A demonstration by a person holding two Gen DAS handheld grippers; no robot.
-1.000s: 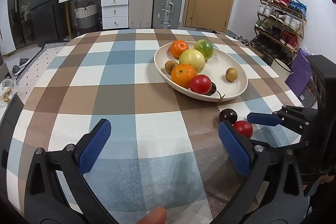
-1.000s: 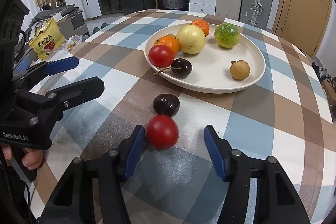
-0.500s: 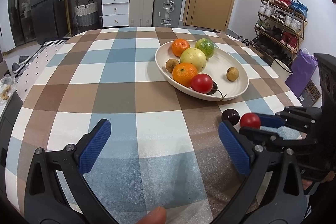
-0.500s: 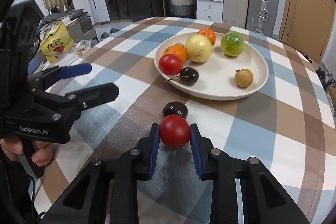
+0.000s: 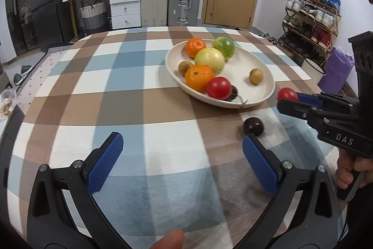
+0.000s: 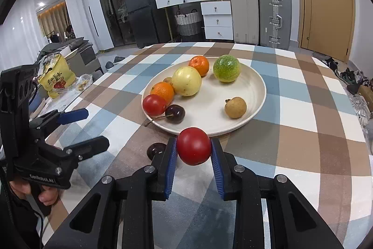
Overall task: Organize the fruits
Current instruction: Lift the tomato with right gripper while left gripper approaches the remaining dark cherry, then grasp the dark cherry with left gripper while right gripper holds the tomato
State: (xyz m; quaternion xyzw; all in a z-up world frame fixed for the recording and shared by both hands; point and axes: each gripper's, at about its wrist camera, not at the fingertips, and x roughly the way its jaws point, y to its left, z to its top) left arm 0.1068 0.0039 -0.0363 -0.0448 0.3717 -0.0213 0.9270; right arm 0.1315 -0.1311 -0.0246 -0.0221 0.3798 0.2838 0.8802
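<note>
Left wrist view: left gripper (image 5: 181,163) is hovering over the checked table (image 5: 121,95) with jaws spread wide, nothing between them; a dark plum (image 5: 253,126) is lying on the cloth just ahead of its right finger, outside the plate (image 5: 263,78). Right wrist view: right gripper (image 6: 193,163) is clamping a red tomato (image 6: 194,146), held clear of the cloth just short of the plate rim. Step in hand, as judged: carrying the tomato to the plate. Next move is calling for travel over the rim to a bare patch, then release.
</note>
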